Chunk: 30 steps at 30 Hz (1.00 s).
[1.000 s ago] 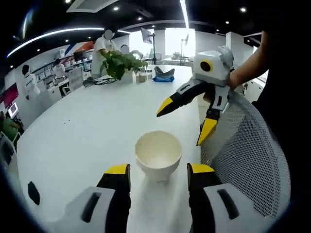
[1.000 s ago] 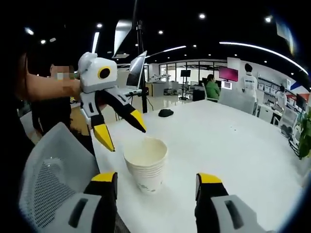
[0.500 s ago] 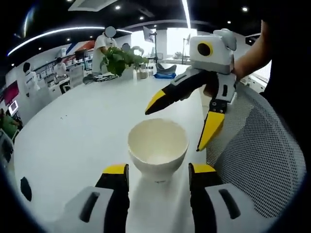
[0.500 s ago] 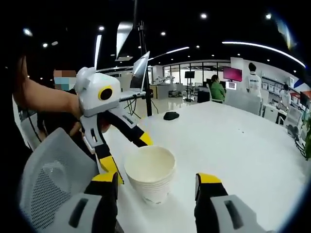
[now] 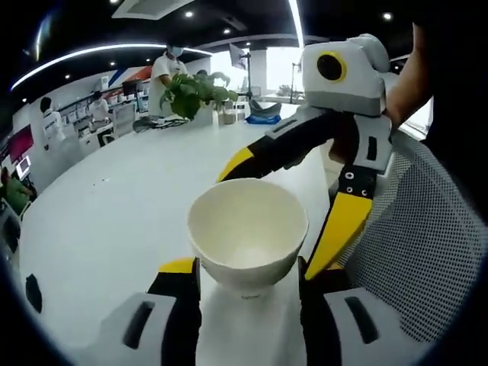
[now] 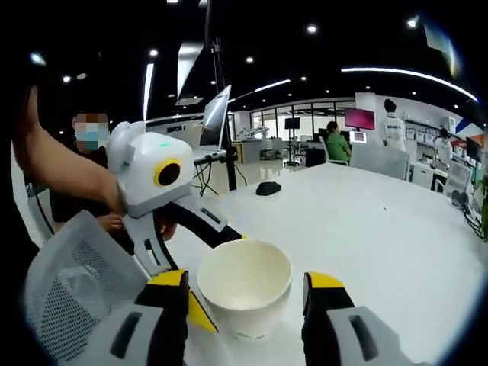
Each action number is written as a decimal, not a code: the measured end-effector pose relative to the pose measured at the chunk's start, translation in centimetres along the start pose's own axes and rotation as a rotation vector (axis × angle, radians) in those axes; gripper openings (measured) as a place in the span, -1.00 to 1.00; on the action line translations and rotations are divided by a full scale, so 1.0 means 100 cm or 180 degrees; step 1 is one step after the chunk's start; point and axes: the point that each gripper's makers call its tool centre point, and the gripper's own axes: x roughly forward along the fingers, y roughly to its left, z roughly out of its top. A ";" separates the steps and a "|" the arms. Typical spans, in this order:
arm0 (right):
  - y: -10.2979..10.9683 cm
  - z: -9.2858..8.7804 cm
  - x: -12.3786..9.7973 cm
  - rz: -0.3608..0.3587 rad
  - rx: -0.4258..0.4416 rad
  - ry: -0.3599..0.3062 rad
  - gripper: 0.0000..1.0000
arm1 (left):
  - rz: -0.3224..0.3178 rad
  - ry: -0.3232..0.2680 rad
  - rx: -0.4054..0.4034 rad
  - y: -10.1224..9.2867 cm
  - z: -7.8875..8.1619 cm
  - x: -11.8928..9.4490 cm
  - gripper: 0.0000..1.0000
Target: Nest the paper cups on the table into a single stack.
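Stack: cream paper cup stack [image 5: 246, 242] stands low centre on the white desk [image 5: 114, 206].
Left tool [image 5: 248, 276]: jaws apart, flanking it.
Right tool [image 6: 245, 286]: jaws apart, flanking too.
Risk: both closing together could crush or tip it.

Beside me stood a grey mesh chair [image 5: 412, 252], its back close against the edge of the long white table [image 5: 114, 206]. At the table's far end I saw a leafy potted plant [image 5: 191, 91], with people [image 5: 164, 69] standing behind it. Elsewhere on the table lay a small dark object [image 6: 268, 187], well apart from everything else.
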 end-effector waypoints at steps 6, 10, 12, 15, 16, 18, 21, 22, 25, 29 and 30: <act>0.003 0.001 0.002 0.0003 0.0078 -0.0003 0.01 | -0.0023 -0.0004 0.0054 -0.003 0.002 0.001 -0.11; 0.005 0.002 0.000 0.0008 0.0082 -0.0012 0.00 | -0.0024 -0.0006 0.0083 -0.004 0.002 0.000 -0.11; 0.005 0.004 -0.001 0.0009 0.0076 -0.0019 -0.01 | -0.0027 -0.0016 0.0086 -0.004 0.004 -0.001 -0.11; 0.004 0.007 -0.001 0.0008 0.0060 -0.0034 -0.02 | -0.0026 -0.0037 0.0087 -0.003 0.006 -0.003 -0.11; 0.004 0.009 -0.001 0.0010 0.0055 -0.0039 -0.02 | -0.0028 -0.0047 0.0079 -0.002 0.007 -0.004 -0.11; 0.001 0.012 0.000 0.0019 0.0044 -0.0048 -0.03 | -0.0028 -0.0057 0.0083 0.001 0.010 -0.005 -0.11; -0.002 0.016 0.001 0.0033 0.0027 -0.0060 -0.03 | -0.0022 -0.0069 0.0083 0.006 0.013 -0.006 -0.12; -0.003 0.019 0.002 0.0041 0.0007 -0.0068 -0.04 | -0.0014 -0.0075 0.0087 0.008 0.015 -0.007 -0.12; -0.008 0.025 0.005 0.0056 -0.0018 -0.0087 -0.04 | 0.0004 -0.0089 0.0099 0.016 0.020 -0.008 -0.12; -0.016 0.034 0.009 0.0059 -0.0027 -0.0110 -0.04 | 0.0036 -0.0090 0.0126 0.028 0.026 -0.008 -0.13; -0.018 0.036 0.010 0.0057 -0.0032 -0.0116 -0.04 | 0.0040 -0.0092 0.0126 0.030 0.027 -0.008 -0.13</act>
